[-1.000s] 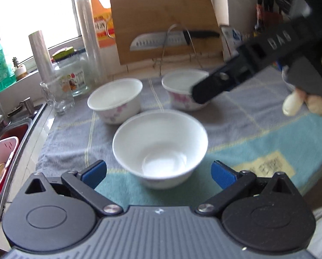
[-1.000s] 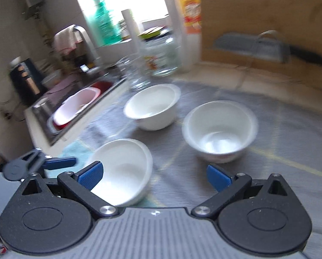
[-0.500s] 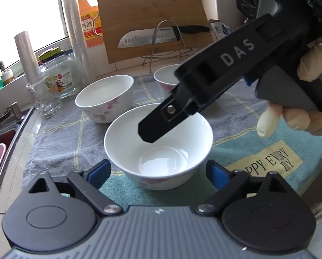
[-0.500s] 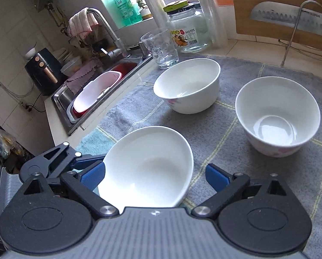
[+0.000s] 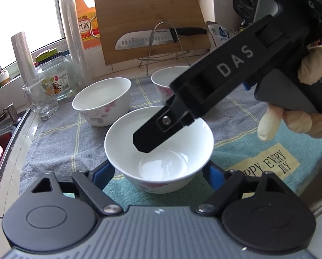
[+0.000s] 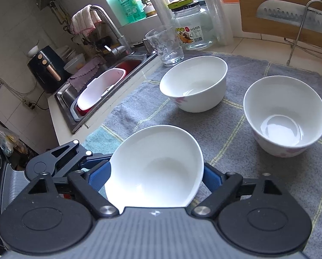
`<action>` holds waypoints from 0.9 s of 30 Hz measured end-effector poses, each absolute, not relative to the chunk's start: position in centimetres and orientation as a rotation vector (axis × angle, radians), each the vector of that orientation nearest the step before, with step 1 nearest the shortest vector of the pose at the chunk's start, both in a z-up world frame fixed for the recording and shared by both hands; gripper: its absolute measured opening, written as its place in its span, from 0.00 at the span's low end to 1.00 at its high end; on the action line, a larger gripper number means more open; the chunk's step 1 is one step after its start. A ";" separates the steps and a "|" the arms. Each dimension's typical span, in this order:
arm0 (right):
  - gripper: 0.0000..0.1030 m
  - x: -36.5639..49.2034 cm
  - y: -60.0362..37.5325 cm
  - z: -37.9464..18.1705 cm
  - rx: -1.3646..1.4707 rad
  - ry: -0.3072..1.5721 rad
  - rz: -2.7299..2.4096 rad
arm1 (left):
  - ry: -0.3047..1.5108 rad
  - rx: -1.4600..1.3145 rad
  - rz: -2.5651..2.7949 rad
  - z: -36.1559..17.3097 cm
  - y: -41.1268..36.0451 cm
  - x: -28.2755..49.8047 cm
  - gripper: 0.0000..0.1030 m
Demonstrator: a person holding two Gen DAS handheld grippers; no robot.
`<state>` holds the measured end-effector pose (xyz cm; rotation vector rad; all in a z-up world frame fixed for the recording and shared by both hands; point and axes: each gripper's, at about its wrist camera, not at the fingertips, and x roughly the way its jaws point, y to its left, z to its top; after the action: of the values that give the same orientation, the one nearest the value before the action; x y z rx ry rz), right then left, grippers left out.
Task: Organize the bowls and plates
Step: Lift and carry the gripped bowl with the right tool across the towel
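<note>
Flanking the near bowl [image 5: 158, 149] I have my left gripper [image 5: 158, 176], fingers wide apart at the bowl's base, no contact that I can make out. My right gripper [image 6: 155, 178] straddles the same bowl, jaws spread; whether its right pad meets the rim I cannot tell. Bowl sits on the towel [image 5: 236, 151], near edge. Behind it to the left, second bowl [image 5: 101, 101]; behind to the right, third bowl [image 5: 164, 81], partly hidden. Farther: glass [image 5: 41, 99], jar [image 5: 57, 77], board [image 5: 150, 21] with knife [image 5: 158, 37]. Sink [image 6: 109, 82] at left.
</note>
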<state>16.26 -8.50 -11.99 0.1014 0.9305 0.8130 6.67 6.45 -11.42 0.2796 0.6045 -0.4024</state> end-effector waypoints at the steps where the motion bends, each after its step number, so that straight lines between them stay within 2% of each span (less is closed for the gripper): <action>1: 0.90 16.2 -8.6 -11.9 0.099 0.932 0.810 | 0.606 0.281 -0.405 -11.4 6.4 6.7 0.85; 27: 0.91 12.6 -18.8 -9.5 0.169 0.916 0.546 | 0.591 0.338 -0.685 -10.0 -1.3 7.5 0.85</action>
<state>12.56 -18.79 -9.53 0.1691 0.9162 0.5461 7.50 -1.26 -9.97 0.3375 0.5908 -0.6848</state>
